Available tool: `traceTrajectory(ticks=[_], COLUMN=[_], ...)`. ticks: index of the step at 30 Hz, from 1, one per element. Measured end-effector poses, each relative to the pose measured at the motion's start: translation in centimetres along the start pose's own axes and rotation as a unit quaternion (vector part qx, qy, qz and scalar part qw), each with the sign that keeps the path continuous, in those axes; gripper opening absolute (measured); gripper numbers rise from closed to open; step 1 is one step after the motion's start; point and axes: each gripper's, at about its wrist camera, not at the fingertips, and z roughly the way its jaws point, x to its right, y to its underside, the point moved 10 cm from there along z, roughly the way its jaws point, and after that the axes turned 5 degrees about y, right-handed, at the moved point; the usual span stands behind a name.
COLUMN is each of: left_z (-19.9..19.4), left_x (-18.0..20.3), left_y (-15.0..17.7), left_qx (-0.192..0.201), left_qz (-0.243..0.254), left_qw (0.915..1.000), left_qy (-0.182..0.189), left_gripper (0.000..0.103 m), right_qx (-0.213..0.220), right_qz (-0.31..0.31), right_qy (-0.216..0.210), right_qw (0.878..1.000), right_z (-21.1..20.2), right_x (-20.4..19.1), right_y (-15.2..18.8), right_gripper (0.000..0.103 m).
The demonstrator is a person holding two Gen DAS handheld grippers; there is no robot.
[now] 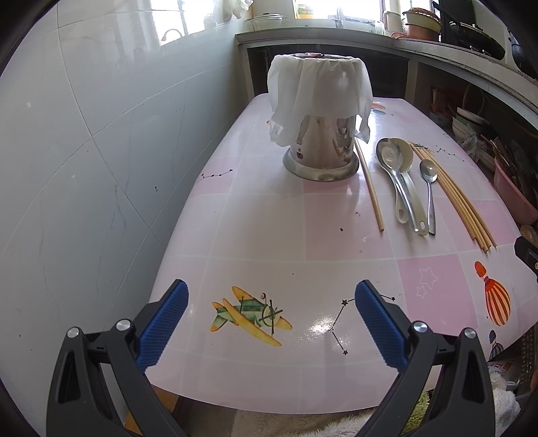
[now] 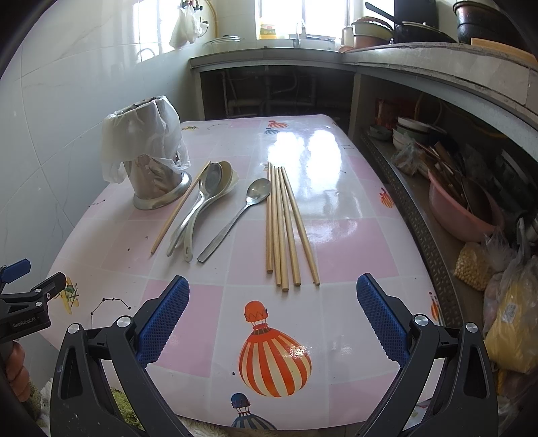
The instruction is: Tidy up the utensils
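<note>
On the pink table [image 2: 353,235], pale chopsticks [image 2: 285,228] lie parallel beside spoons [image 2: 208,205]; both grippers [image 1: 271,322] [image 2: 273,322] gape empty.

The holder's [image 1: 319,148] inside is hidden — a white bag [image 1: 319,87] drapes its rim; the shelf clutter [image 2: 447,161] is too jumbled to tell.

A pink basin [image 2: 460,205] sat on the low shelf [image 2: 423,232] beside the desk [image 2: 353,242], with stacked bowls [image 2: 412,129] farther back. Pans [image 2: 417,28] stood on the stone counter [image 2: 420,55], and a white bag [image 2: 185,27] hung by the tiled wall [image 1: 84,151].
</note>
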Motion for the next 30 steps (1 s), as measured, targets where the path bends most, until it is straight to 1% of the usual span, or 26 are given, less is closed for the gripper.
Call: traceTrajectory(ticks=[13,22,30], left_z=[0.1,0.7,2.1], left_x=[-0.1,-0.3,-0.1], left_y=[0.0,0.2,-0.2], left_qx=[-0.005,-0.015,-0.023], left_qz=[-0.001,-0.004,0.006], left_qw=[1.0000,0.9999,0.9996], left_qy=[-0.004,-0.007,-0.013], left_gripper=[0.097,0.097,0.097], right_qx=[-0.001,-0.011,-0.018], right_qz=[0.001,-0.002,-0.036], right_qy=[0.000,-0.003,-0.006], right_qw=[1.000,1.000,0.999], right_z=[0.0,0.7,2.2], right_x=[-0.1,-0.9,-1.8], right_y=[0.0,0.1,-0.6], right_gripper=[0.095,0.095,0.095])
